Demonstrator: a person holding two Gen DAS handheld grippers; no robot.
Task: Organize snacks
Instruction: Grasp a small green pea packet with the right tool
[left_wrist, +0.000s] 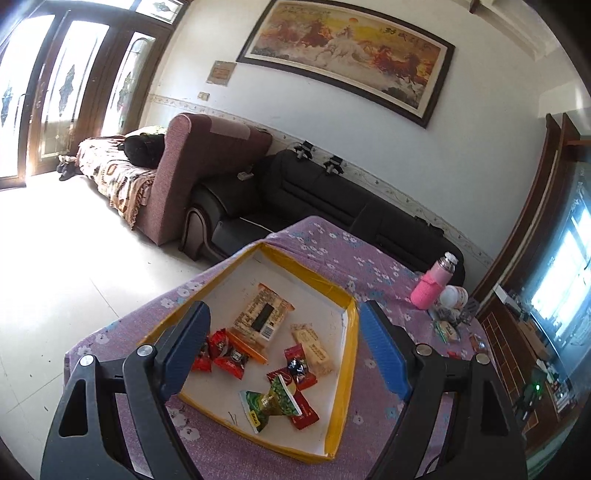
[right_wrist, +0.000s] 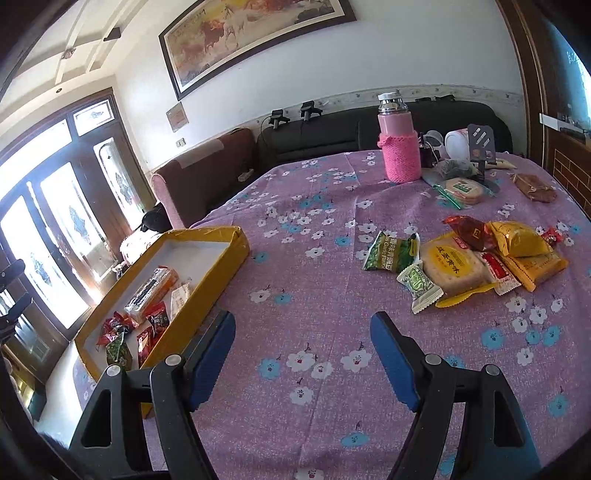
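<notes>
A table (right_wrist: 314, 258) under a purple cloth with white and blue flowers carries a shallow yellow-rimmed tray (left_wrist: 349, 314) at its left edge. The left gripper (left_wrist: 284, 354) hovers over this tray, jaws spread wide and grasping nothing. In the tray lie a long cracker pack (left_wrist: 260, 314) with a black label, a pale bar (left_wrist: 314, 349), several red sweets (left_wrist: 225, 356) and a green packet (left_wrist: 273, 404) — its print is too small to read.

The right gripper (right_wrist: 303, 362) hangs above bare cloth near the front edge, also released and empty. Toward the right edge sits a heap of unsorted snacks (right_wrist: 476, 258): a green bag (right_wrist: 391, 253) reading "Garlic Flavor", a round biscuit pack (right_wrist: 452, 267) with Chinese characters, and yellow and red wrappers. At the far edge stands a pink bottle (right_wrist: 399, 147) in a knitted sleeve.
</notes>
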